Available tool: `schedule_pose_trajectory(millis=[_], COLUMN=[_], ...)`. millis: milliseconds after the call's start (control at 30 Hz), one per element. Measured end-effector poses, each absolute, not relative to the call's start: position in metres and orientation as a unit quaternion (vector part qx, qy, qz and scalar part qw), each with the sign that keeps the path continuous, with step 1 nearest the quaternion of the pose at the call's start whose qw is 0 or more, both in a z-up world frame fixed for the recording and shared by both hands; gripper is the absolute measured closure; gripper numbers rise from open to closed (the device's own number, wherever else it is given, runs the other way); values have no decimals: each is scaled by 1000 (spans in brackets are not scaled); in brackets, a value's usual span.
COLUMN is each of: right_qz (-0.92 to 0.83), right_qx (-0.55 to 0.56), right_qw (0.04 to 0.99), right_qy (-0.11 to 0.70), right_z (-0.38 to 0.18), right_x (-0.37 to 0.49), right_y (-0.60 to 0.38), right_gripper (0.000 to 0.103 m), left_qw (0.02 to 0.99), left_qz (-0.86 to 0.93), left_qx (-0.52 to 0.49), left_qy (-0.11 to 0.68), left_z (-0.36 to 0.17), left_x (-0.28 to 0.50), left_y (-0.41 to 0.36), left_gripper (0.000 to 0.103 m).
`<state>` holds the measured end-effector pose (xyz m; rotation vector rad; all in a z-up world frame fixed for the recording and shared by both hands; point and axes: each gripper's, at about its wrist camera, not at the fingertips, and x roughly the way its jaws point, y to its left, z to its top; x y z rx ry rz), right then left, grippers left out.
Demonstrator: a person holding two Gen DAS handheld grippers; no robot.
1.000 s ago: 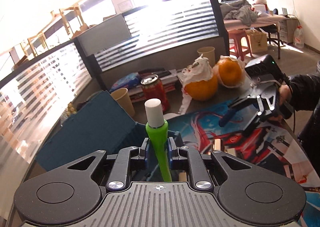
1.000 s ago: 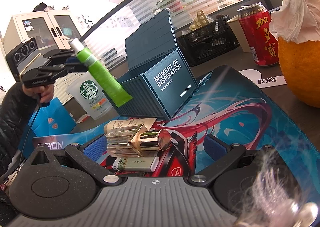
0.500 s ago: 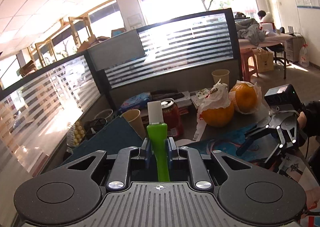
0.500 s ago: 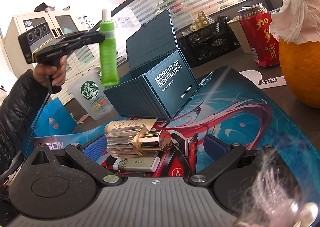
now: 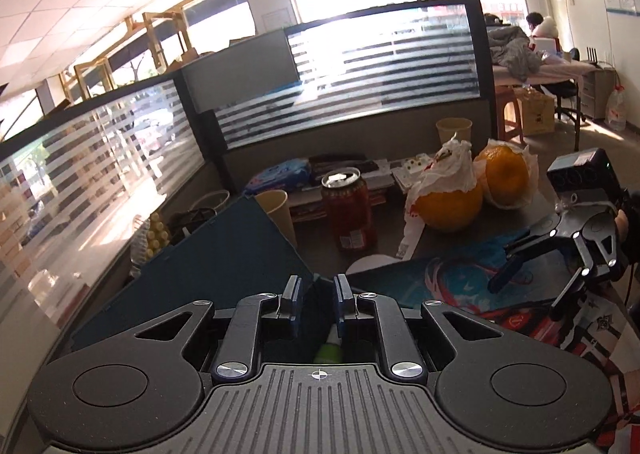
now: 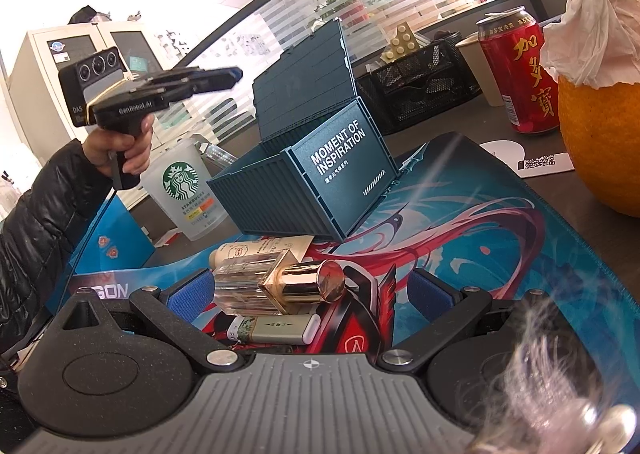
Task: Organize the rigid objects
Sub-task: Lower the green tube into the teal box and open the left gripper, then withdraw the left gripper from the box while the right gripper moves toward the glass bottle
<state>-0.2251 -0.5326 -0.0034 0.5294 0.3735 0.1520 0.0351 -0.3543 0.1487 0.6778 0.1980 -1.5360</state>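
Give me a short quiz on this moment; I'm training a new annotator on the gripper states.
1. True or false: the left gripper is clamped on the green tube.
2. What lies between the fingers of the right gripper? A) perfume bottle B) red can C) Starbucks cup
3. Fill in: the lid of the container box is ___.

Key: 1 false, the tube lies below the open gripper; 2 A; 3 open.
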Motion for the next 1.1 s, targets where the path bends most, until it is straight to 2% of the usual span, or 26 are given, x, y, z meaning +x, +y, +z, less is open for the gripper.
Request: schedule_pose_trajectory(millis=[100, 167, 300, 400, 533, 600, 667, 733, 933, 1100], right_qz=[74, 75, 75, 76, 77, 76, 76, 77, 95, 122], right_qx=[260, 259, 260, 259, 259, 259, 258, 256, 213, 62], right_qw=[945, 946, 945, 946, 946, 946, 946, 947, 953, 970], right_qy=[182, 181, 182, 181, 179, 180, 180, 180, 194, 200], right_z=[-4, -4, -4, -5, -5, -5, -5, -5, 4, 33], right_x=[-225, -225, -225, -225, -225, -225, -226, -225, -217, -201], right_y=[-533, -533, -533, -533, -533, -533, -533, -532, -524, -498], right_gripper=[0, 0, 0, 0, 0, 0, 0, 0, 0, 0], left_qw=[654, 647, 634, 628, 631, 641, 657, 683, 762, 801], left_qz=[-682, -687, -693, -698, -701, -699, -694, -678, -596, -545], left_qx=[311, 315, 327, 324, 312, 294, 269, 248, 220, 196], left_qy=[98, 100, 108, 118, 115, 115, 115, 111, 124, 154], left_z=[137, 130, 112, 100, 86, 83, 83, 81, 75, 64], left_x=[27, 17, -5, -20, -40, -47, -52, -57, -64, -60], left_y=[-355, -352, -344, -334, -314, -301, -287, -271, -234, -203], left_gripper=[87, 82, 81, 70, 37, 29, 10, 1, 0, 0])
